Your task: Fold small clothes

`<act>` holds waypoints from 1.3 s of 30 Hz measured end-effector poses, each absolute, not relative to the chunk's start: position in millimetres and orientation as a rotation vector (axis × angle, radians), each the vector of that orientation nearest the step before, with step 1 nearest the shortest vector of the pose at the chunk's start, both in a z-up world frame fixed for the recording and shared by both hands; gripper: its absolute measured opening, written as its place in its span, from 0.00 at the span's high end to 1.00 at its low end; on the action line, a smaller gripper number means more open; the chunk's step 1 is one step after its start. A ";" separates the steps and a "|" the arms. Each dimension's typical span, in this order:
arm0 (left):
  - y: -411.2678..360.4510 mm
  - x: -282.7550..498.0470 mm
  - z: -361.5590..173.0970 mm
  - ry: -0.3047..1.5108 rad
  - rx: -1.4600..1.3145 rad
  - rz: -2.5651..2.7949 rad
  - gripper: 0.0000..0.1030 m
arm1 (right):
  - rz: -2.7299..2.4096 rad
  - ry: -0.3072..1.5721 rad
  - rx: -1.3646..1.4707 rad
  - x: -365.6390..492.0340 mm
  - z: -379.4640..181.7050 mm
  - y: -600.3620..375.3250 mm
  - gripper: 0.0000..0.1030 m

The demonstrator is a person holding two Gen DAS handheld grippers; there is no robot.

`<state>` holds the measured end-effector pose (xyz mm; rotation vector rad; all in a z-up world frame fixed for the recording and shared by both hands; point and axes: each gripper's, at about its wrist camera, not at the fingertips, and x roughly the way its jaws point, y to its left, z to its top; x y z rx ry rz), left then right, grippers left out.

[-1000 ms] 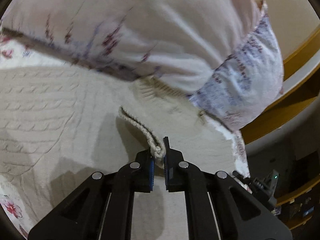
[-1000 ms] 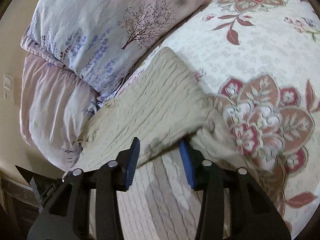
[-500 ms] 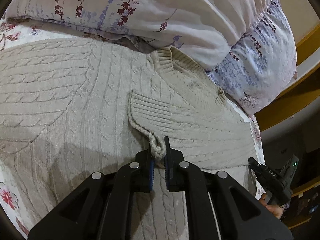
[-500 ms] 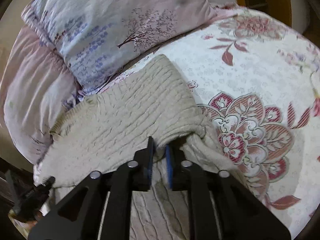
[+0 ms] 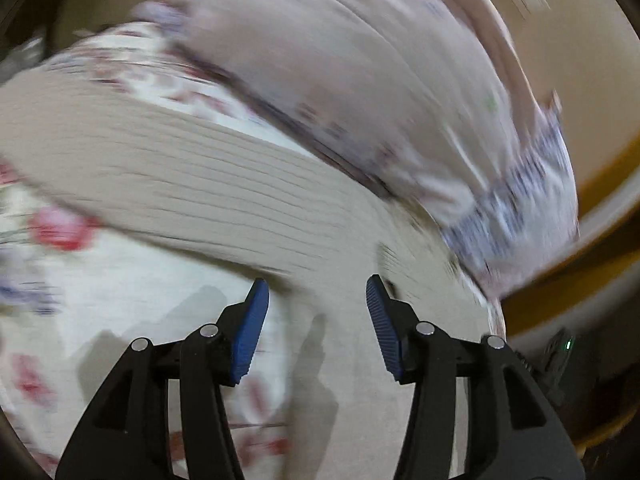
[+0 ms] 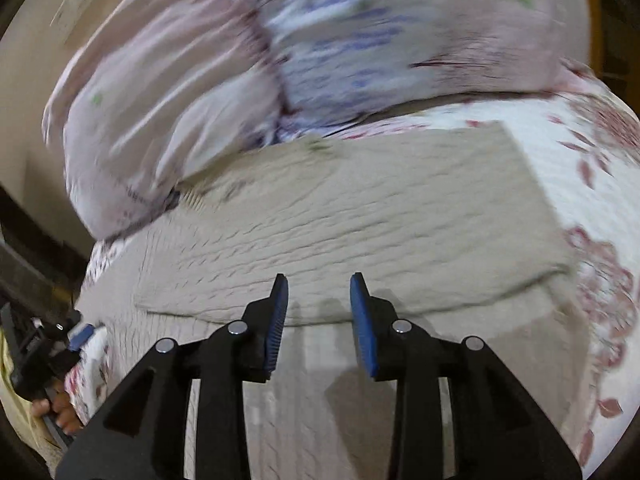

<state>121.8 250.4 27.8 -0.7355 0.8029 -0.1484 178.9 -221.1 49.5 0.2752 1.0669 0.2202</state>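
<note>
Right wrist: sweater (image 6: 360,216) beside pillows (image 6: 320,40); both grippers' jaws opening, empty.

Light: warm, dim indoor
Blur: heavy motion smear on pillows (image 5: 360,80) and sweater (image 6: 360,216)
Shadows: soft, beneath the gripper fingers (image 5: 248,332)
Edges: fisheye bending, dark corners

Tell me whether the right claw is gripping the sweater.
No: the right claw has its jaws apart and opening, with nothing pinched between them, above the folded beige sweater.
</note>
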 end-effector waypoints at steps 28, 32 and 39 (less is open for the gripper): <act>395.6 110.9 -17.1 0.621 -1.269 0.239 0.73 | 0.308 1.137 0.335 171.9 42.2 -217.4 0.40; 398.3 113.3 -21.1 0.625 -1.282 0.248 0.94 | 0.316 1.137 0.351 170.3 42.8 -220.6 0.40; 381.4 113.4 9.5 0.531 -1.244 0.192 0.95 | 0.311 1.125 0.367 168.0 45.7 -230.3 0.40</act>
